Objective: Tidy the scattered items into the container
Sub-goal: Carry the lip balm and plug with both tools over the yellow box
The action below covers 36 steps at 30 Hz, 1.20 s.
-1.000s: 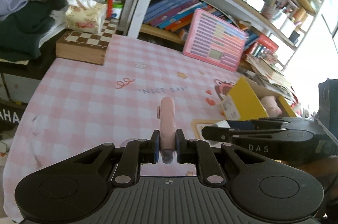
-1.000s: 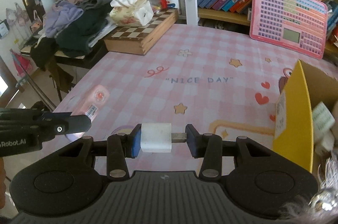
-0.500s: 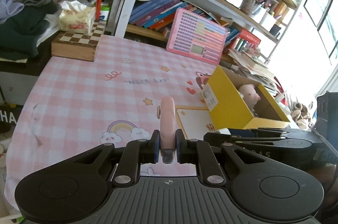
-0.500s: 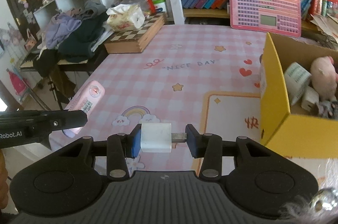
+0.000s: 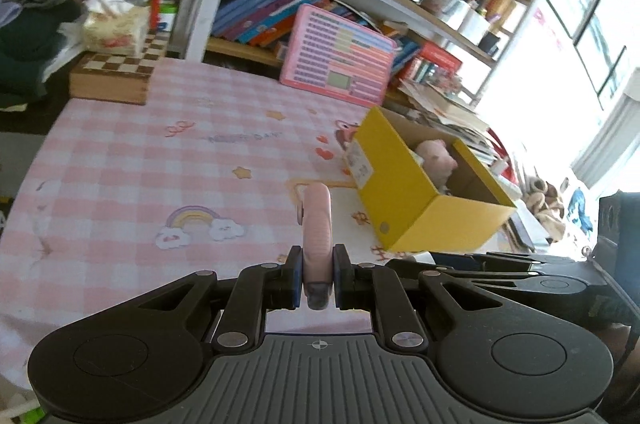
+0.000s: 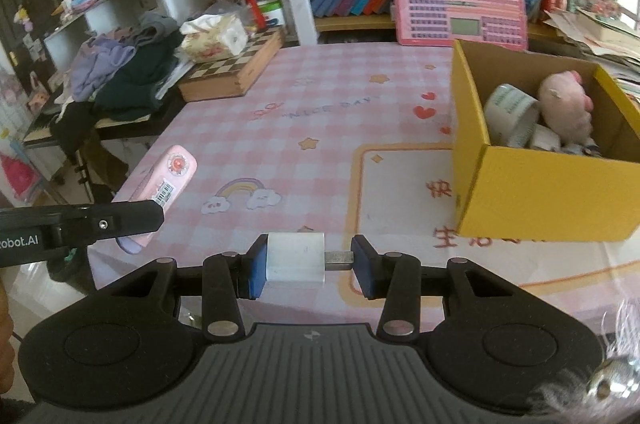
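Observation:
My left gripper [image 5: 316,276] is shut on a flat pink device [image 5: 317,224], held edge-on above the pink checked tablecloth; the device also shows in the right wrist view [image 6: 160,184]. My right gripper [image 6: 308,262] is shut on a white plug adapter [image 6: 295,260] with its metal prong toward the right pad. The open yellow cardboard box [image 6: 536,200] stands on the table to the right; in the left wrist view the box [image 5: 404,200] is ahead and right. It holds a pink plush pig [image 6: 566,108], a roll of tape [image 6: 510,112] and small items.
A wooden chessboard box [image 6: 232,68] with a tissue box [image 6: 214,38] on it sits at the table's far left. A pink toy tablet [image 6: 458,6] leans on the bookshelf behind. Clothes [image 6: 120,72] are piled left of the table.
Both grippers have risen and pulled back from the table with their items still held. The yellow box now shows more fully, with its inside in view.

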Each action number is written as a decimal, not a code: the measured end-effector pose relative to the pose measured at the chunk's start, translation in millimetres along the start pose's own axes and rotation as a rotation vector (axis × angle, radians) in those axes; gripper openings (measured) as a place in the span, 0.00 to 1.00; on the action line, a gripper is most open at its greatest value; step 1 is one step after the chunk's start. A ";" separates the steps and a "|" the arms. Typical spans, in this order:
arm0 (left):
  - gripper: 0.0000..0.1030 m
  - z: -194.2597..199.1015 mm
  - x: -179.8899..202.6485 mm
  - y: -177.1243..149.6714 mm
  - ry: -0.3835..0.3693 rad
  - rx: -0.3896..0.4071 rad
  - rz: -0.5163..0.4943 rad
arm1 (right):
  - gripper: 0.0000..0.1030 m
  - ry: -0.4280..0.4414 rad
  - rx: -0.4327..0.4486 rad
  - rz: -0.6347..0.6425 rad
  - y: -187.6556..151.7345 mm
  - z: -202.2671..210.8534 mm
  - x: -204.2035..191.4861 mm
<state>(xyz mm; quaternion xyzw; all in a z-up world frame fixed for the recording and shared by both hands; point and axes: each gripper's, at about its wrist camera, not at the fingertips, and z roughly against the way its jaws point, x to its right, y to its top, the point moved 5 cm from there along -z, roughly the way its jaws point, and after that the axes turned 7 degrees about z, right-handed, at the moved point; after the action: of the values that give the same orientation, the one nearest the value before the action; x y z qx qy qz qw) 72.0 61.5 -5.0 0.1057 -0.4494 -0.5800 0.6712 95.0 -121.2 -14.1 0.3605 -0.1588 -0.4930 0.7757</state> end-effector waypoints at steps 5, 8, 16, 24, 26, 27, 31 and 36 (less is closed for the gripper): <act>0.13 -8.2 13.7 -3.6 -0.037 -0.025 -0.027 | 0.39 -0.041 0.004 -0.035 -7.9 11.7 13.7; 0.13 -12.9 21.1 -5.4 -0.055 -0.039 -0.043 | 0.39 -0.062 0.005 -0.058 -12.1 16.8 22.1; 0.13 -29.1 39.8 -6.3 -0.087 -0.067 -0.061 | 0.39 -0.093 -0.003 -0.083 -20.8 24.0 41.3; 0.13 -56.3 72.0 -8.7 -0.135 -0.108 -0.104 | 0.39 -0.143 -0.006 -0.139 -28.3 35.0 79.7; 0.13 -63.4 80.3 -8.2 -0.150 -0.114 -0.111 | 0.39 -0.160 -0.006 -0.154 -31.5 39.0 91.7; 0.13 -67.7 85.7 -8.4 -0.158 -0.119 -0.116 | 0.39 -0.167 -0.006 -0.161 -32.9 41.0 96.8; 0.13 -81.8 106.4 -8.6 -0.184 -0.131 -0.149 | 0.39 -0.201 0.011 -0.191 -35.3 50.9 119.9; 0.13 -94.8 128.1 -0.5 -0.196 -0.116 -0.175 | 0.39 -0.229 0.051 -0.208 -29.3 62.0 148.3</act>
<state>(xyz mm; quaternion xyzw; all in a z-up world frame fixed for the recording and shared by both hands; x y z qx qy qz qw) 130.7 -86.5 1.9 0.0485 -0.4675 -0.6689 0.5759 107.4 -284.0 -8.5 0.3359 -0.2202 -0.6044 0.6880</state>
